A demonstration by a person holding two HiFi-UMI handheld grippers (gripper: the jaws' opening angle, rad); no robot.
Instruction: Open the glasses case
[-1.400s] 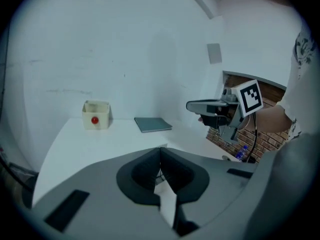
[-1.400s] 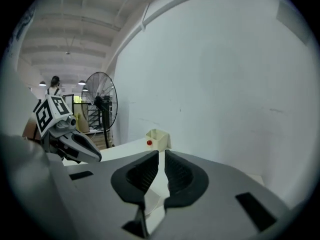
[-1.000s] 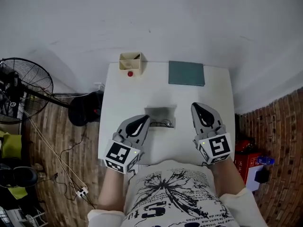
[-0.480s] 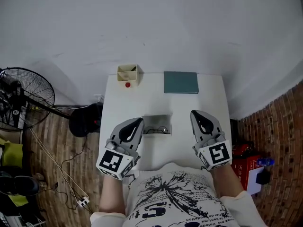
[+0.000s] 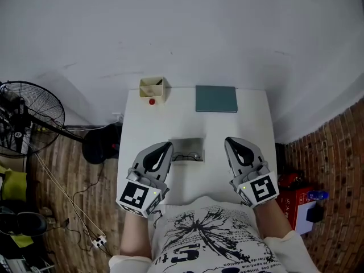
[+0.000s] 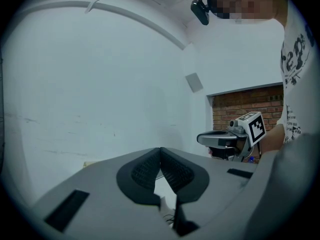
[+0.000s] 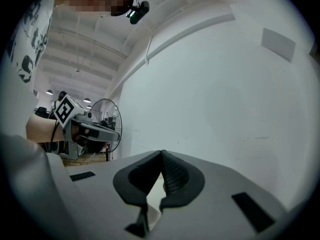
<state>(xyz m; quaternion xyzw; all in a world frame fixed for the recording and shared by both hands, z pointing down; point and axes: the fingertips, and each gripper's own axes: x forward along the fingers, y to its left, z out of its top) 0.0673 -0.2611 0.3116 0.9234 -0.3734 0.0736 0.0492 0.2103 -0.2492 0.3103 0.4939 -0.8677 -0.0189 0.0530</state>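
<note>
The grey glasses case (image 5: 187,144) lies at the middle of the white table (image 5: 253,121), with a pair of glasses (image 5: 188,156) showing at its near edge. My left gripper (image 5: 164,147) hovers just left of the case, jaws shut and empty. My right gripper (image 5: 231,143) is a little further off on the case's right, also shut with nothing in it. In the left gripper view the pads (image 6: 172,170) meet at their tips, and the pads (image 7: 172,176) do the same in the right gripper view. Both point roughly level at the white wall.
A teal flat box (image 5: 216,98) and a small beige box (image 5: 153,86) with a red knob (image 5: 152,102) sit at the table's far edge. A standing fan (image 5: 28,110) and cables are on the floor to the left, red items (image 5: 294,189) to the right.
Both grippers have lifted a little and drawn slightly away from the case. Their jaws stay shut. The case and glasses lie as before.
</note>
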